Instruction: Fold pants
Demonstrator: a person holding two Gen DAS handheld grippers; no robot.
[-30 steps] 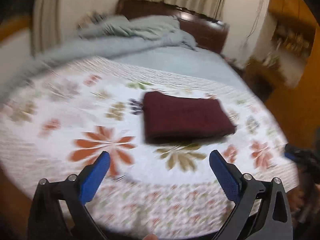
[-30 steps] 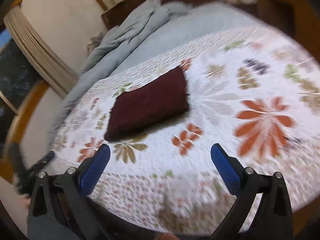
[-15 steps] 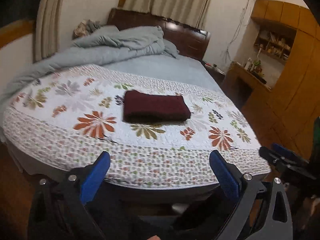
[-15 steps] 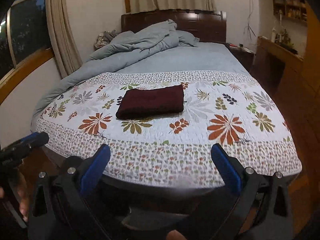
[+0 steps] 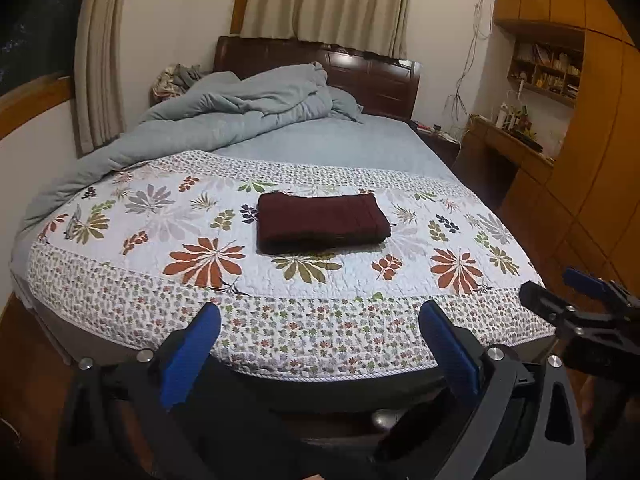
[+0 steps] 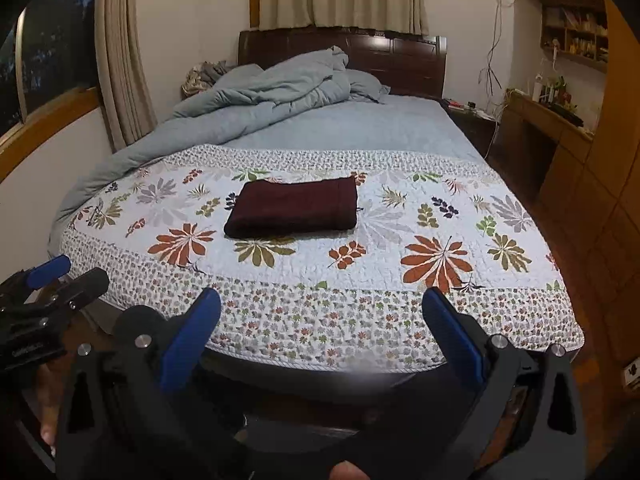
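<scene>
Both claws — left claw point(image 5: 320, 336) and right claw point(image 6: 322, 326), fingers apart and empty — have drawn back past the foot of the bed point(image 5: 320, 344) within the last second, leaving the pants point(image 5: 322, 222) folded at twelve o'clock on the quilt point(image 5: 160, 236) — folding appears complete.

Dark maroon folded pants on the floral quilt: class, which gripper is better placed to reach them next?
Left, marginally: the maroon pants sit centred between the open left gripper; the right gripper sees them left of centre.
</scene>
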